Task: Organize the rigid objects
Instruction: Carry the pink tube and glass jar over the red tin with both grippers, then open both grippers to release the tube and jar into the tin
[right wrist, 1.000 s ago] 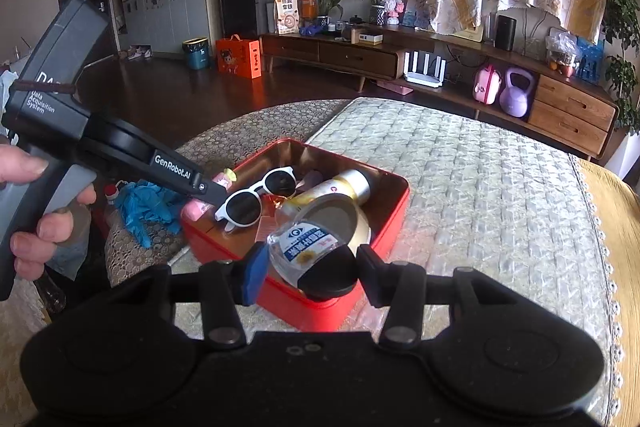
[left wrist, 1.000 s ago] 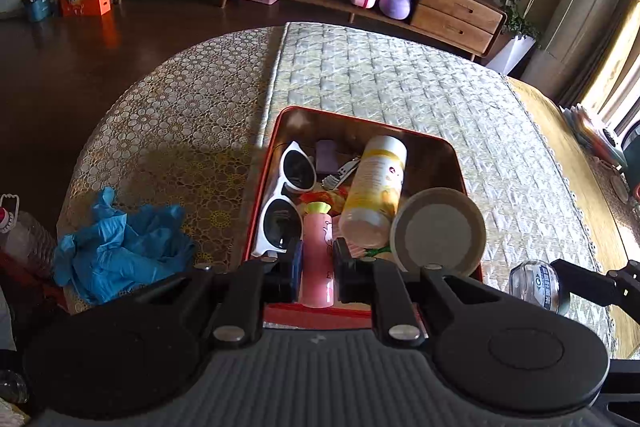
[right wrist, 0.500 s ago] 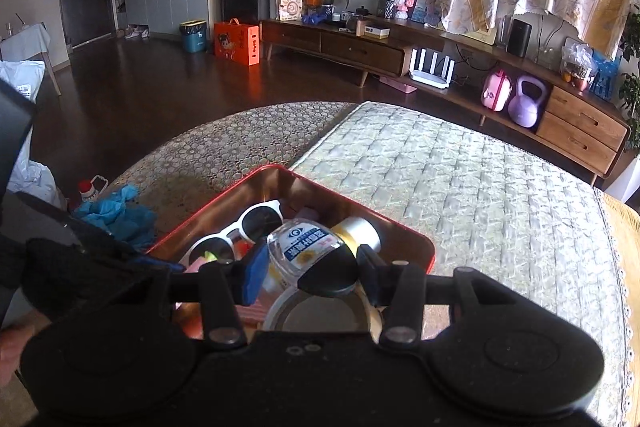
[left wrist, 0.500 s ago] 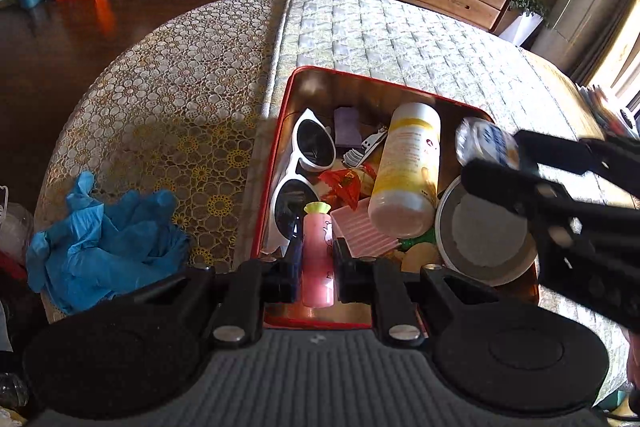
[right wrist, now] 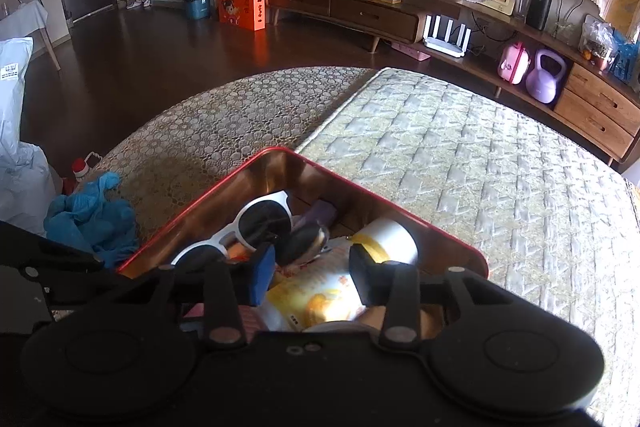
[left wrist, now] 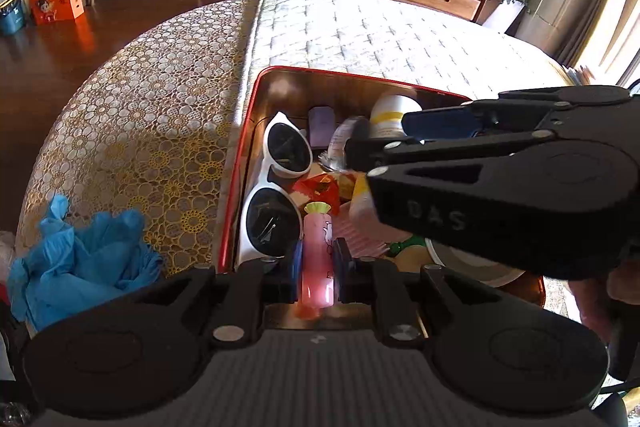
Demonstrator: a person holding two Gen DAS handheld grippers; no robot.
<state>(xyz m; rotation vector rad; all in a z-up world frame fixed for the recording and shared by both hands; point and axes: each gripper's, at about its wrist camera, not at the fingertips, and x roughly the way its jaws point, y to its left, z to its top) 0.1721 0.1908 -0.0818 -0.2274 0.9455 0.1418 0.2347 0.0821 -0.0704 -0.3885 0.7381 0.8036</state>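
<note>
Two grippers over box: both hover above the red tin box (left wrist: 240,155) w/ the clutter inside.
Small clear bottle (right wrist: 306,243): lies blurred in the box just ahead of the right gripper (right wrist: 312,279), btw its open fingertips & the sunglasses; 0.5 s ago it was pinched in those jaws, so it looks just dropped in.
Right gripper state: jaws spread, nothing held. In left wrist view the right gripper (left wrist: 384,143) reaches across the box from the right side.
What that means: one more rigid item is stowed; right side is prob free for the next pickup.
Pink tube (left wrist: 318,259): clamped upright-ish btw the left gripper (left wrist: 318,263) pads, green cap pointing fwd, body above the near edge of the box. Same grip as 1 s ago, not let go yet.
Next, prob: left lowers & lets the tube go into the gap ahead, near the sunglasses; tight fit, may roll.
White sunglasses (left wrist: 276,187): just ahead-left of left gripper, along the box's left wall.
Yellow-label bottle (right wrist: 344,291): lying right under the right gripper's fingers, white cap fwd.
Round lid/dish (left wrist: 472,265): ahead-right of left gripper, mostly hidden under right gripper.
Blue gloves (left wrist: 80,259): outside box, far left of left gripper on the lace cloth (left wrist: 152,107).
</note>
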